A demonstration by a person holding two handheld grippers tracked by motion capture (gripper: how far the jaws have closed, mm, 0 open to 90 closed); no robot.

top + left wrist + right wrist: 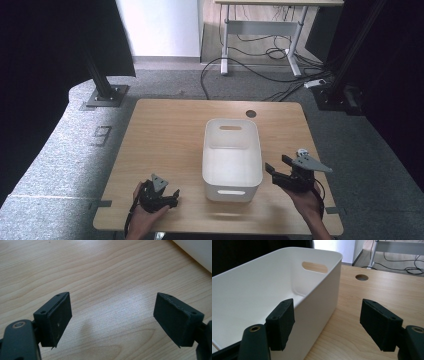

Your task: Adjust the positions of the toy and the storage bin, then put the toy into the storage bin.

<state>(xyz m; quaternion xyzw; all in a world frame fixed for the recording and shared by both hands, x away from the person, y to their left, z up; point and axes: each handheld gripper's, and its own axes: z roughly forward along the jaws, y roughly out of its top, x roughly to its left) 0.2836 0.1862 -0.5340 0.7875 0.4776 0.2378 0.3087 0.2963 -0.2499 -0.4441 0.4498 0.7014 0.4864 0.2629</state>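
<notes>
Near the front edge of the desk, at the bottom of the high view, a person's two hands each hold a hand-held gripper. The left hand-held gripper sits low over the wood, just to the left of the white bin's front corner. It's released: in the left gripper view its jaws stand wide apart w/ nothing but bare wood between them, & a bit of the white bin shows at the top right corner. The right hand-held gripper is on the other side, right beside the bin's right wall, w/ a grey three-cornered plate on top. It's released too. In the right gripper view its jaws are spread wide; one jaw shows in front of the bin's wall & the other is over the wood, not on the bin. I can't tell if the near jaw touches the wall. The white bin stands upright in the middle of the desk, a bit to the right, w/ a slot handle at each short end. Behind it, near the far edge, there's a round hole in the desk. Farther back, on the floor, black cables lie under another table.
</notes>
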